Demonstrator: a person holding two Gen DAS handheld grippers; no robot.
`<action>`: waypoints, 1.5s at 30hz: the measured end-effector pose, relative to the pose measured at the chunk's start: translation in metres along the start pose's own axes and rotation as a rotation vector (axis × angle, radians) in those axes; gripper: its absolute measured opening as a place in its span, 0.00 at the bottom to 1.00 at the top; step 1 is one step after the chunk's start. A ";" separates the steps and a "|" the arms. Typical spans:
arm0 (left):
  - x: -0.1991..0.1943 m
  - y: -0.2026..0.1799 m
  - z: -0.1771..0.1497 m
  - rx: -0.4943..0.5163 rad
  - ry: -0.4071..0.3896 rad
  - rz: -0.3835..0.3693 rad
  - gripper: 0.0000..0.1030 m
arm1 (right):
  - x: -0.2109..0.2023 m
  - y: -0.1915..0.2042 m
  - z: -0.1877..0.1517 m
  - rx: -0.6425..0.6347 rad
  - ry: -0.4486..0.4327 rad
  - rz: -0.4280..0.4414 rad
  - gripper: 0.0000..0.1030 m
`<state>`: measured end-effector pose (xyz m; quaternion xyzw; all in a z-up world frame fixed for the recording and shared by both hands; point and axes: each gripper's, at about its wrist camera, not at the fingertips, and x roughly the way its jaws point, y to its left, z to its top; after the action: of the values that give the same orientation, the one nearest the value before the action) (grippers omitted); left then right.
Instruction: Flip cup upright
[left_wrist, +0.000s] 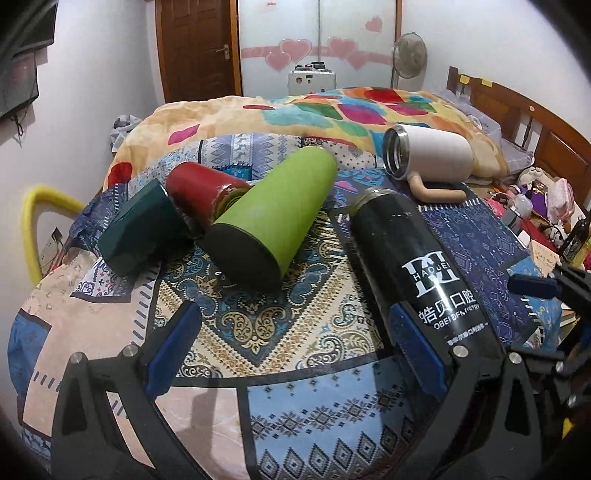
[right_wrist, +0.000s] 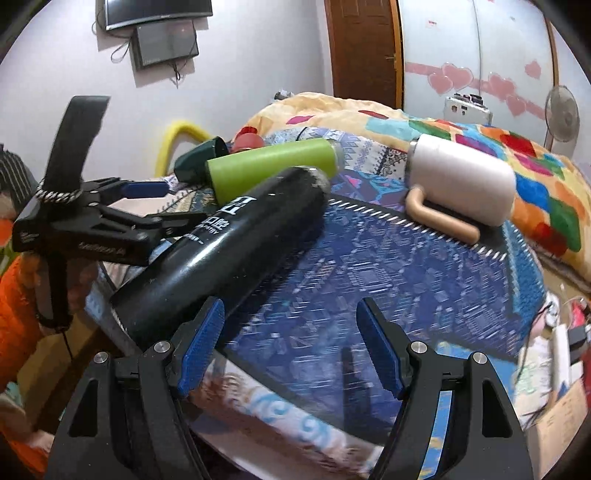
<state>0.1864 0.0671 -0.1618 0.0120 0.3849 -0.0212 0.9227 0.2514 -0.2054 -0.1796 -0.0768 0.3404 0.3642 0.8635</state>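
Several cups lie on their sides on a patterned cloth. A black flask (left_wrist: 417, 273) with white lettering lies nearest, also in the right wrist view (right_wrist: 225, 251). A green cup (left_wrist: 273, 210) lies left of it, with a red cup (left_wrist: 203, 192) and a dark green cup (left_wrist: 144, 232) beyond. A white mug (left_wrist: 428, 155) with a tan handle lies at the back right (right_wrist: 461, 177). My left gripper (left_wrist: 295, 343) is open, its right finger beside the black flask. My right gripper (right_wrist: 291, 347) is open and empty over the blue cloth, its left finger near the flask's base.
The cloth (left_wrist: 258, 332) covers a bed with a colourful blanket (left_wrist: 332, 107) behind. A wooden headboard (left_wrist: 535, 118) stands at right, with clutter beside the bed. A yellow tube (left_wrist: 33, 221) curves at left. A door (left_wrist: 195, 48) and a fan (left_wrist: 406, 55) are at the back.
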 end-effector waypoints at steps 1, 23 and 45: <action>-0.001 0.000 0.000 -0.001 -0.002 0.004 1.00 | 0.001 0.003 0.000 0.000 -0.006 -0.002 0.69; 0.028 -0.053 0.036 0.189 0.207 -0.086 0.80 | -0.021 -0.033 0.026 0.043 -0.109 -0.137 0.70; 0.001 -0.053 0.049 0.157 0.174 -0.118 0.62 | -0.030 -0.037 0.032 0.020 -0.172 -0.155 0.70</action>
<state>0.2194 0.0122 -0.1278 0.0633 0.4604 -0.1043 0.8793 0.2782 -0.2372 -0.1401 -0.0628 0.2617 0.2983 0.9158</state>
